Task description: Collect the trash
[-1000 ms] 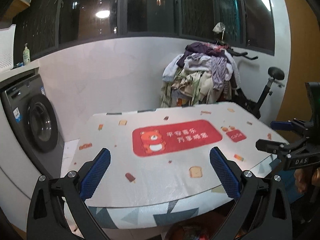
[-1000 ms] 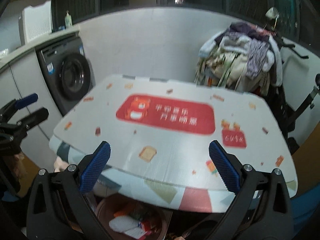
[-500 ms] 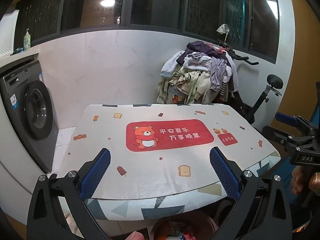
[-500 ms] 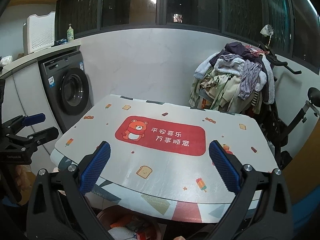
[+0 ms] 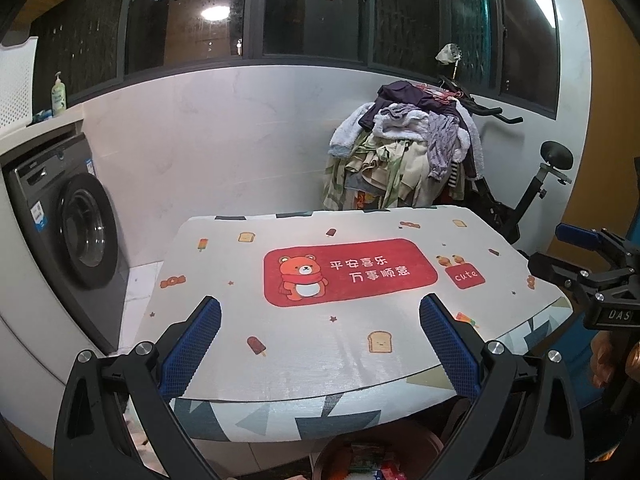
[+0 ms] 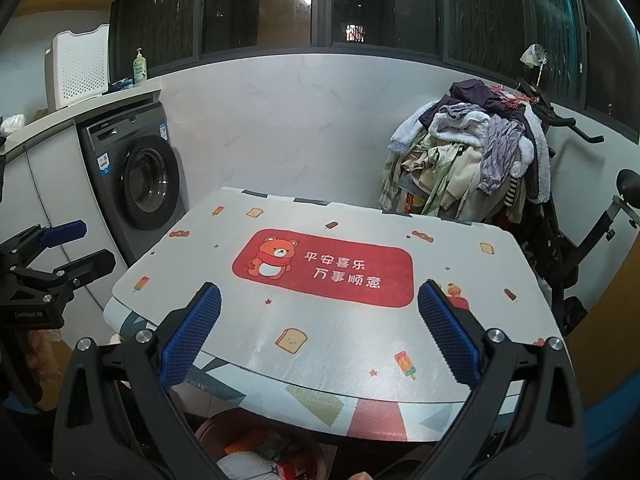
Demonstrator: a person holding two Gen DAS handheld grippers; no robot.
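Observation:
A brown bin [image 5: 416,440] stands on the floor under the table's near edge, with coloured wrappers [image 5: 370,465] in it. In the right wrist view the same bin [image 6: 224,424] holds a white wrapper [image 6: 244,464] and red packets. The table [image 5: 280,248] wears a cloth printed with a red bear panel, and I see no loose trash on it. My left gripper [image 5: 320,346] hangs open above the table's front edge with nothing between its fingers. My right gripper [image 6: 318,342] is open and empty too. Each shows in the other's view: right gripper [image 5: 576,256], left gripper [image 6: 68,246].
A grey washing machine [image 6: 146,184] stands left of the table under a counter with a soap bottle [image 6: 140,66] and a white basket [image 6: 78,64]. Behind the table on the right, an exercise bike is piled with clothes [image 5: 408,152]. A hand [image 5: 604,356] holds the right gripper.
Both views have steadied and levelled out, with the table now farther and lower in frame. The bin under the table has come into the left wrist view. Both grippers have stayed open.

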